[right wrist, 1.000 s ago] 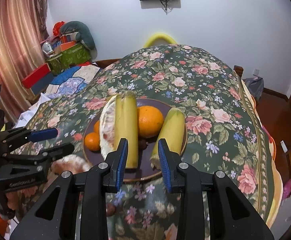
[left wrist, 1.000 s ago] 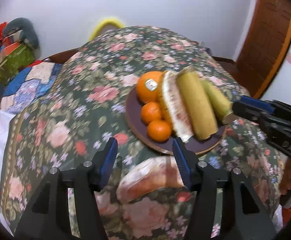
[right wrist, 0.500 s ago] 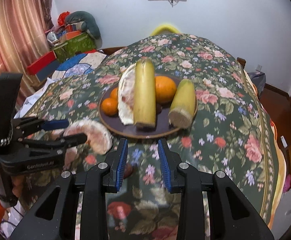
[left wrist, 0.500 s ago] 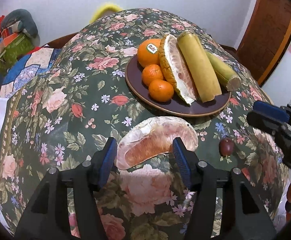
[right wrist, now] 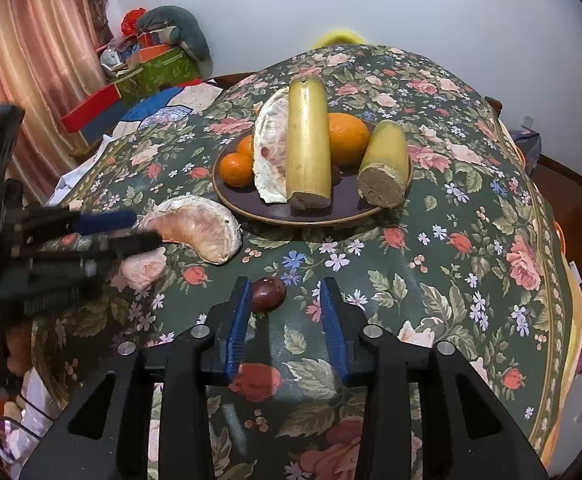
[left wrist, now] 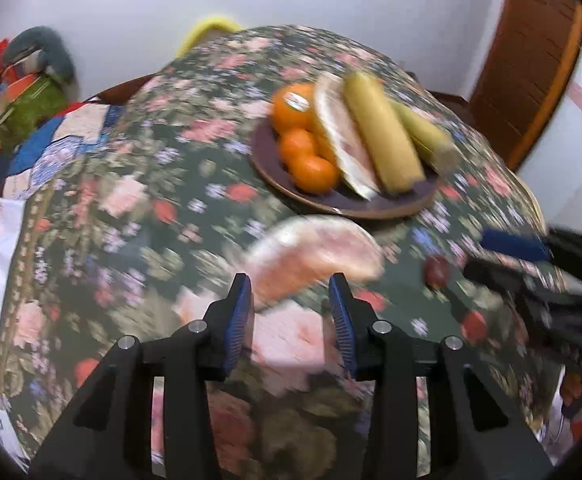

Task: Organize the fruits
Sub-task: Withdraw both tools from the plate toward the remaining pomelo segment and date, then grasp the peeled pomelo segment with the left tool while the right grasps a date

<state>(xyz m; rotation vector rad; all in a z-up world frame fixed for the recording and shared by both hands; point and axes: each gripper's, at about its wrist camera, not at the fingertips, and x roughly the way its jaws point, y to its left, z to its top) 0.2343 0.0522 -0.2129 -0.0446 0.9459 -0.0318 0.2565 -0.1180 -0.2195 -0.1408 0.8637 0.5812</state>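
A loose pomelo wedge [left wrist: 315, 252] [right wrist: 199, 228] lies on the floral cloth in front of the brown plate [right wrist: 311, 222] [left wrist: 371, 212]. My left gripper [left wrist: 289, 292] [right wrist: 145, 227] is closing its jaws on the wedge's near end, and both pads look to touch it through the blur. A small dark red fruit [right wrist: 267, 294] [left wrist: 437, 272] rests on the cloth between the opening jaws of my right gripper [right wrist: 285, 292] [left wrist: 475, 253], close to the left pad. The plate holds an orange [right wrist: 349, 138], mandarins [right wrist: 235, 169], another pomelo wedge [right wrist: 269, 152] and two yellow stalk pieces [right wrist: 307, 140].
The round table's edge drops away on the right [right wrist: 563, 280]. Boxes and cushions [right wrist: 159, 60] are piled beyond the table's left side beside a curtain [right wrist: 31, 60]. A yellow chair back [right wrist: 337, 38] shows behind the table, and a wooden door [left wrist: 531, 60] stands at the right.
Both grippers pulled back from the plate toward the table's near side. The left jaws narrowed around the loose pomelo wedge. The right jaws widened, and the dark red fruit now sits between them.
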